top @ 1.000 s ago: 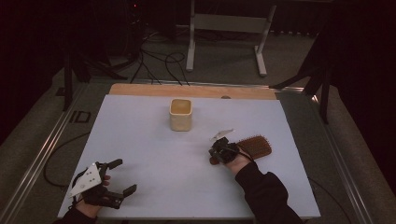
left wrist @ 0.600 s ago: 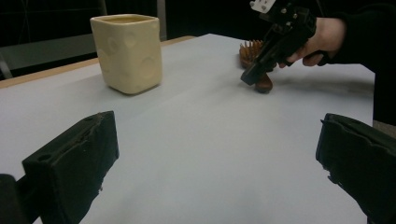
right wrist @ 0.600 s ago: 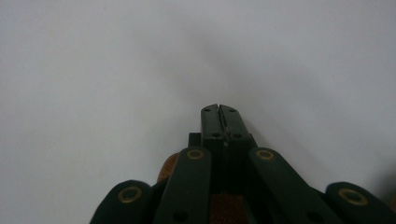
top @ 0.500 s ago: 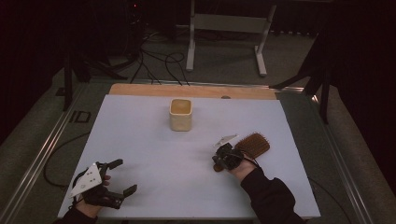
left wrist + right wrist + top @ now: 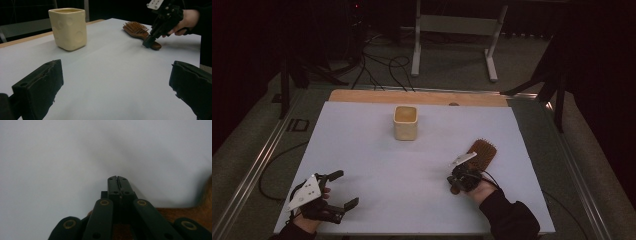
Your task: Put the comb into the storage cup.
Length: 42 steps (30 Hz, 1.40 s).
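My left tongs at 7 o'clock, near edge of white surface, jaws spread wide, nothing between. My right tongs at 5 o'clock, jaws clenched together, tips down at handle end of wooden hairbrush; grip on handle unclear. Brush lies flat, bristles up, toward 3 o'clock. Cream square cup upright toward 12, well apart.

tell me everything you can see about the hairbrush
The hairbrush looks like reddish-brown wood, with a rounded paddle head and a short handle. It lies flat on the white table, bristles up, at the right side, its head pointing toward the far edge. The right gripper, jaws shut, has its tips down on the handle; whether they pinch it is unclear. The cream cup stands well apart from it.
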Each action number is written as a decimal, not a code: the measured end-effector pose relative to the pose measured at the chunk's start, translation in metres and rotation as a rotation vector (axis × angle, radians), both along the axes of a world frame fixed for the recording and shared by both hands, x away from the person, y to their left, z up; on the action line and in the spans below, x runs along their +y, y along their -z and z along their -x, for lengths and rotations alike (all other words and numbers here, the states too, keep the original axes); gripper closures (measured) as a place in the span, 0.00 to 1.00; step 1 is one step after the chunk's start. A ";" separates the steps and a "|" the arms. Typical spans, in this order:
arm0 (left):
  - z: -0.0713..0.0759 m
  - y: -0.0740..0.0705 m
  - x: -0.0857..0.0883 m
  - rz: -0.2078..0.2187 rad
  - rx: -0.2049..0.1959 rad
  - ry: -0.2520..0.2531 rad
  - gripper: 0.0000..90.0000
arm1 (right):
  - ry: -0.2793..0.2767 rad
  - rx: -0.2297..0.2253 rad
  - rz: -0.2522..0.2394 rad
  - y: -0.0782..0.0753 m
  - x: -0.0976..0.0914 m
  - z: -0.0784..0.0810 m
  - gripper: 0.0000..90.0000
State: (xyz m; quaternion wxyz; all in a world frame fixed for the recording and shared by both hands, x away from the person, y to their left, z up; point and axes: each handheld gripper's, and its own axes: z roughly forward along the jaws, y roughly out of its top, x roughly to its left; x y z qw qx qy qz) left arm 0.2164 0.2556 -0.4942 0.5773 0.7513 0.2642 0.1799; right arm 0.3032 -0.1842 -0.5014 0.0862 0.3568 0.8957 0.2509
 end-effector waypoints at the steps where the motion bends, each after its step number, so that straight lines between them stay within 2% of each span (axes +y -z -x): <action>1: 0.000 0.000 0.000 -0.002 -0.003 0.001 0.00 | 0.000 0.001 0.002 0.000 -0.002 0.002 1.00; 18: -0.001 0.000 0.000 0.002 0.000 0.003 0.00 | 0.060 0.018 -0.010 -0.002 -0.050 0.026 1.00; 27: 0.000 0.000 0.000 -0.001 -0.003 0.002 0.00 | 0.086 0.019 0.001 -0.002 -0.066 0.028 1.00; 31: 0.000 0.000 0.000 -0.003 -0.004 0.001 0.00 | 0.107 0.015 0.012 -0.004 -0.078 0.029 1.00; 42: -0.001 -0.001 0.000 -0.001 -0.006 0.000 0.00 | 0.154 0.016 0.032 -0.004 -0.098 0.025 1.00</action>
